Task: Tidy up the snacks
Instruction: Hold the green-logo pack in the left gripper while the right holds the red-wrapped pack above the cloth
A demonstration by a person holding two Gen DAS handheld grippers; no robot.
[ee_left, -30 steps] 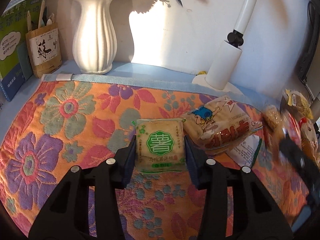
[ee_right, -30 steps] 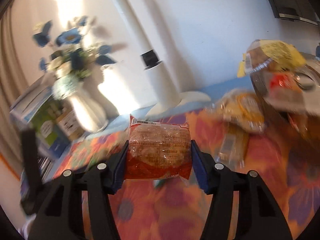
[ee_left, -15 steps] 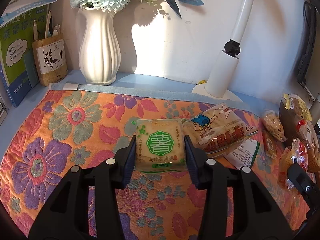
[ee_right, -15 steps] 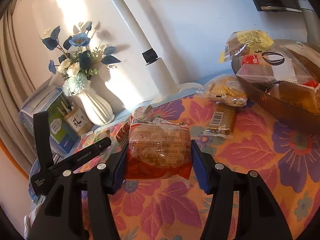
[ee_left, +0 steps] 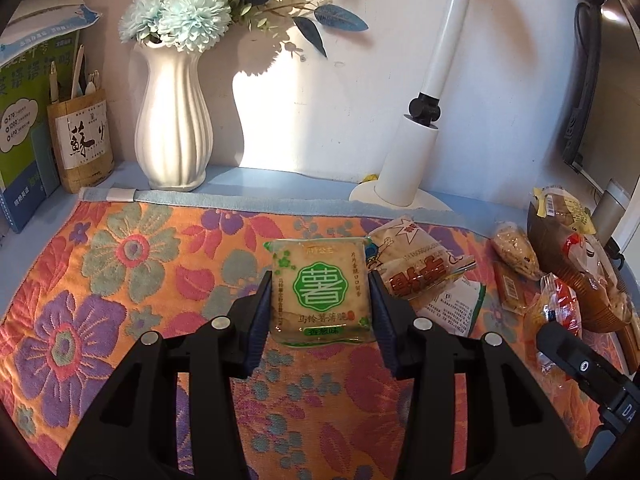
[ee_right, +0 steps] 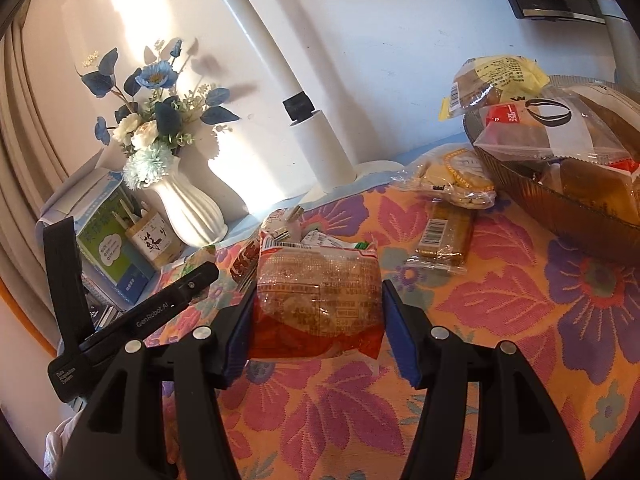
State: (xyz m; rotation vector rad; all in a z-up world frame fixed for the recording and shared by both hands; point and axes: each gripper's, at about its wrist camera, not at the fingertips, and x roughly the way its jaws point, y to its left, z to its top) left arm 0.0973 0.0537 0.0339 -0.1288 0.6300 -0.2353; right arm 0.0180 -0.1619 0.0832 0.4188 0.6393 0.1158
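Between left gripper pads, green-label snack clamped

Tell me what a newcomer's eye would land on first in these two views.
First, the two held snacks: the left tongs grip a pale packet with a green round label over the floral cloth, and the right tongs grip a red-wrapped snack. Next, the white ribbed vase of blue flowers at the back wall, and the brown bowl heaped with packets on the right.
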